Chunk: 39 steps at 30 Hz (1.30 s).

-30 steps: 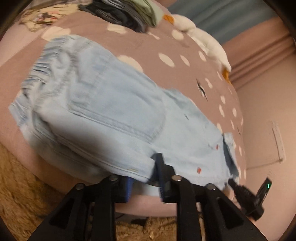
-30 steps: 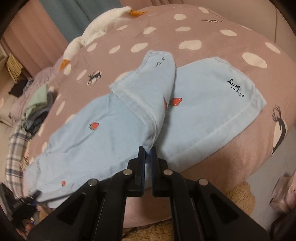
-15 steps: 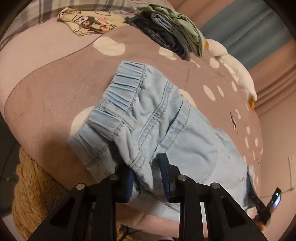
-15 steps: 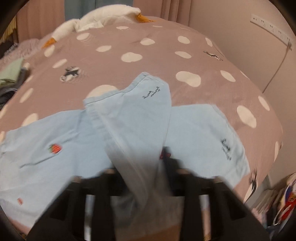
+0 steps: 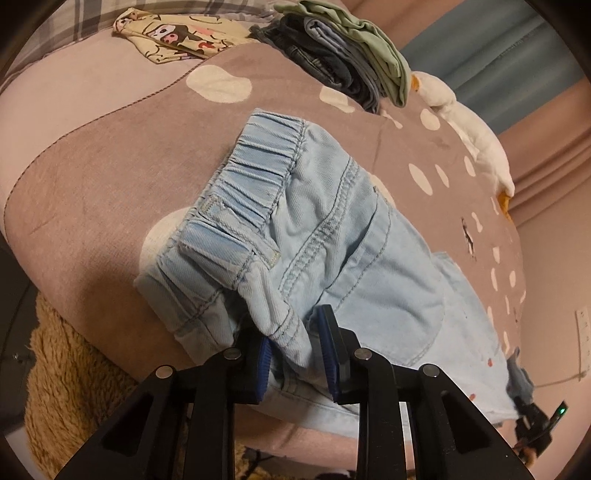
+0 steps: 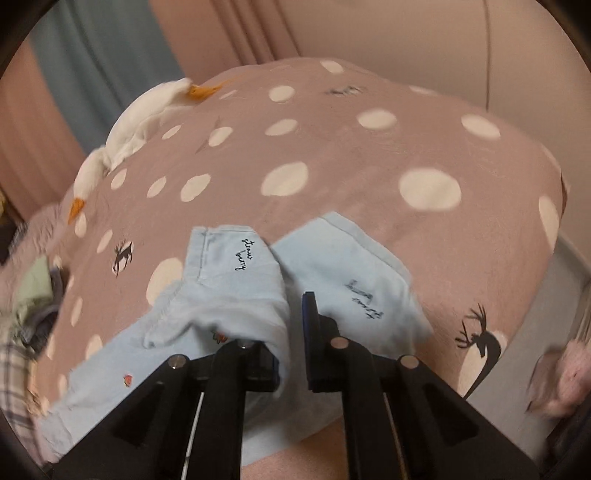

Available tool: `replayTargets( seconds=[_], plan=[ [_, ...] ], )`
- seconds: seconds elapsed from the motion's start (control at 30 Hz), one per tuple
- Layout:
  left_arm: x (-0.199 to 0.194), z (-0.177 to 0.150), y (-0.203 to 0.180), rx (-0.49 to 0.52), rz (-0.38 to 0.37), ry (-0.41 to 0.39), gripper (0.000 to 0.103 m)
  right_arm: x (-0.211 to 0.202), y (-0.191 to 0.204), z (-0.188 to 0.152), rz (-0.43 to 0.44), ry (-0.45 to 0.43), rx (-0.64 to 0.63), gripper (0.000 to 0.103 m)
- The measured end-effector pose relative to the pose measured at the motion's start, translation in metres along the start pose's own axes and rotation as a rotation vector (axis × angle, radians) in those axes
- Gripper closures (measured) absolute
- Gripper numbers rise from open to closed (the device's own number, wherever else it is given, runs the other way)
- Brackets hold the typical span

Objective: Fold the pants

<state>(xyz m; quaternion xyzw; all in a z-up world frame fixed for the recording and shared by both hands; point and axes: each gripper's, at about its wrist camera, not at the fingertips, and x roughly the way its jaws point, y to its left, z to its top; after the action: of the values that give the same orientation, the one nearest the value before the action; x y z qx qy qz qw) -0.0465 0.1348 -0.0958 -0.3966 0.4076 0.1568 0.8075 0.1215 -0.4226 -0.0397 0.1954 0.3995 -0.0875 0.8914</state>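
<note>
Light blue denim pants (image 5: pixel 332 236) lie across a mauve polka-dot bedspread (image 5: pixel 110 173). In the left wrist view the elastic waistband (image 5: pixel 258 173) is nearest, with one waist corner bunched up between the blue pads of my left gripper (image 5: pixel 295 339), whose jaws stand apart. In the right wrist view the two leg ends (image 6: pixel 347 280) lie side by side, each with small black lettering. My right gripper (image 6: pixel 293 332) is open; a fold of the left leg (image 6: pixel 236 295) drapes over its left finger.
A stack of folded clothes (image 5: pixel 351 55) and a cartoon-print cloth (image 5: pixel 173 33) lie at the far end of the bed. A white plush goose (image 6: pixel 140 122) lies along the far edge. A shaggy tan rug (image 5: pixel 74 376) lies below the bed's near edge.
Both grippers have opened from shut or nearly shut. The left one moved to the waist corner. The right one moved toward the leg ends, and the folded leg now lies closer beside the other.
</note>
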Motion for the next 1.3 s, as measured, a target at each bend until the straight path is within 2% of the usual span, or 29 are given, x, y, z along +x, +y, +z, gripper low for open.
replayTargets(
  seconds=[0.1,0.23,0.3,0.4,0.5,0.63,0.7,0.9,1.03,1.13,1.17,1.23,1.3],
  plan=[
    [-0.001,0.000,0.001,-0.001,-0.001,0.000,0.076,-0.001,-0.010,0.002,-0.079,-0.033,0.010,0.094],
    [0.000,0.001,0.001,0.002,-0.001,-0.004,0.079,0.012,-0.025,0.005,-0.058,0.005,0.032,0.097],
    [-0.004,0.002,0.003,-0.011,-0.025,-0.005,0.093,0.022,-0.028,0.004,-0.080,0.026,0.014,0.098],
    [-0.021,0.003,0.000,-0.006,-0.048,-0.018,0.093,0.023,-0.037,0.007,-0.084,0.035,0.045,0.098],
    [-0.036,0.001,0.000,0.016,-0.056,-0.014,0.093,0.007,-0.046,0.010,-0.081,-0.007,0.061,0.098],
    [-0.019,-0.008,0.008,0.019,0.000,0.049,0.093,0.020,-0.058,0.002,-0.082,0.046,0.074,0.100],
    [-0.012,-0.009,0.011,0.008,0.008,0.066,0.093,0.020,-0.059,0.003,-0.075,0.044,0.075,0.100],
    [-0.018,-0.006,0.006,0.049,0.020,0.061,0.093,-0.001,-0.049,0.007,-0.091,0.006,0.037,0.100],
    [-0.008,-0.008,0.009,0.039,0.033,0.077,0.091,0.020,-0.056,-0.001,-0.123,0.067,0.035,0.102],
    [-0.014,-0.006,0.006,0.048,0.024,0.098,0.092,0.016,-0.048,0.001,-0.159,0.066,-0.015,0.093],
    [-0.018,-0.006,0.006,0.041,0.018,0.115,0.091,0.013,-0.042,0.004,-0.188,0.070,-0.034,0.081],
    [-0.029,-0.003,0.005,0.036,0.005,0.112,0.076,0.004,-0.028,0.007,-0.218,0.054,-0.080,0.067],
    [-0.051,0.002,0.003,0.039,-0.002,0.047,0.046,-0.010,-0.004,0.009,-0.189,0.026,-0.147,0.063]
  ],
)
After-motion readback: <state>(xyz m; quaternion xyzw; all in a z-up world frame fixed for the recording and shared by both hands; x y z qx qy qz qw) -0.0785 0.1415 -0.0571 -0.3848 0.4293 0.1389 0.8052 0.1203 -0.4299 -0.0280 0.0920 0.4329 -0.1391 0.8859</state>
